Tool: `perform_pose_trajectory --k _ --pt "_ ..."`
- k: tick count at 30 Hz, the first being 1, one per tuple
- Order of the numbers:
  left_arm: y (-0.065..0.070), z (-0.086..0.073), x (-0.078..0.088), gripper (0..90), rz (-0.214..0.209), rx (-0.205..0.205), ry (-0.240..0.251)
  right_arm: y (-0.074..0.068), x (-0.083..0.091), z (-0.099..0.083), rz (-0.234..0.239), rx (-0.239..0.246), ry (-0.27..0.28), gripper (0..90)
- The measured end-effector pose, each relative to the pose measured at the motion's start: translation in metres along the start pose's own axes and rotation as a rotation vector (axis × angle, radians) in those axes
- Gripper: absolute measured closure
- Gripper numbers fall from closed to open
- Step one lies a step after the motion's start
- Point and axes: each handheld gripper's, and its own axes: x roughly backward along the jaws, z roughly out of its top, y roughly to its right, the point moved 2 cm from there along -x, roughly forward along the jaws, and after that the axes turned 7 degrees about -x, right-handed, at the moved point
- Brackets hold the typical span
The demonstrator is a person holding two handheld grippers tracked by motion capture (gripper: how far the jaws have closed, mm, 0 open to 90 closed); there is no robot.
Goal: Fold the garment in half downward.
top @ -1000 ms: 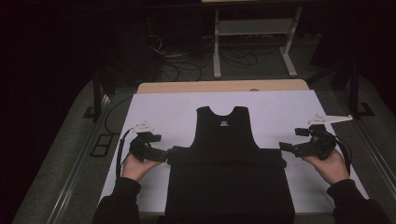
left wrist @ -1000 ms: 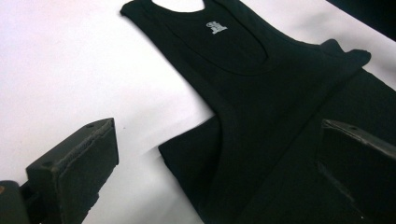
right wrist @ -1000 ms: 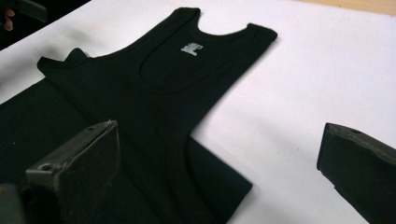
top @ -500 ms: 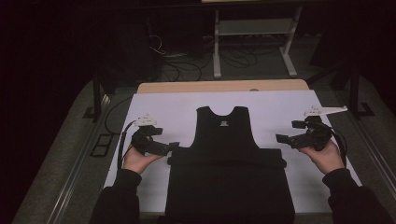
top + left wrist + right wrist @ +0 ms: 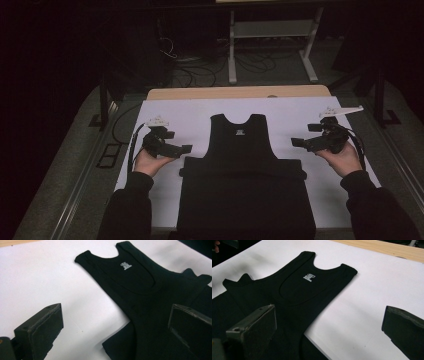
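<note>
The black tank top (image 5: 243, 165) in front of me lies flat on the white-covered desk (image 5: 200, 112), neck and straps pointing away from me, a small white logo just under the neckline. Its lower part is folded up over the body, making a wider band across the middle, the fold's edge level with the armholes.

We note a dark room, the light falling mainly on the table (image 5: 190, 107), which has a white sheet (image 5: 300, 112) over it and a bare wooden strip (image 5: 240, 92) along its far edge. Beyond it stands a pale metal frame (image 5: 272, 30) with a shelf. Loose cables (image 5: 200, 70) lie on the grey floor (image 5: 70, 165) behind.
</note>
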Motion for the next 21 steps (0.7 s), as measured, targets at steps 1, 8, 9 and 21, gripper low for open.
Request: perform_pose_trajectory --k 1,8,9,21 --pt "0.000 0.000 -0.001 0.0 -0.002 0.001 0.000 0.000 -0.001 0.001 -0.001 0.001 -0.002 0.0" --pt "0.000 0.010 -0.007 0.0 -0.014 -0.021 -0.006 0.004 -0.006 0.010 -0.006 0.001 -0.020 0.0" --pt "0.000 0.011 -0.008 0.0 -0.014 -0.022 -0.009 0.004 -0.007 0.011 -0.009 -0.002 -0.015 0.0" --pt "-0.008 0.029 -0.016 0.0 -0.021 -0.042 -0.027 0.011 -0.015 0.027 -0.013 0.002 -0.016 0.0"
